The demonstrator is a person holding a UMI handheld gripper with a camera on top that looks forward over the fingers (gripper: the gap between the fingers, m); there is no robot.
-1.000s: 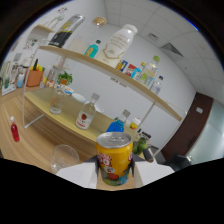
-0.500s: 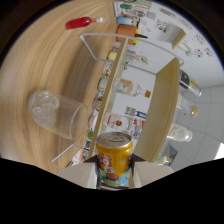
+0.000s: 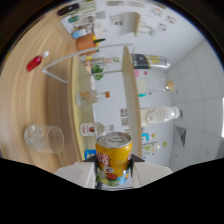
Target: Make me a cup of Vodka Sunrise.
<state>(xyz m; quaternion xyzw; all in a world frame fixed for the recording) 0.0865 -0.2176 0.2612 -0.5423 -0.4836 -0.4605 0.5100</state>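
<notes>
A yellow can (image 3: pixel 114 159) is being gripped at bottom center of the frame by the gripper (image 3: pixel 114 172), both fingers pressed vs. its sides. The view is being shown rotated sideways. A clear glass (image 3: pixel 44 138) is lying at lower left on the wooden table (image 3: pixel 35 100), w/ shelves of bottles (image 3: pixel 129 85) above center and a red item (image 3: pixel 34 63) at upper left.

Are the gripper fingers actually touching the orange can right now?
Touching. In the gripper view both fingers of the gripper press against the sides of the orange can, no gap on either side, can held off the table.
</notes>
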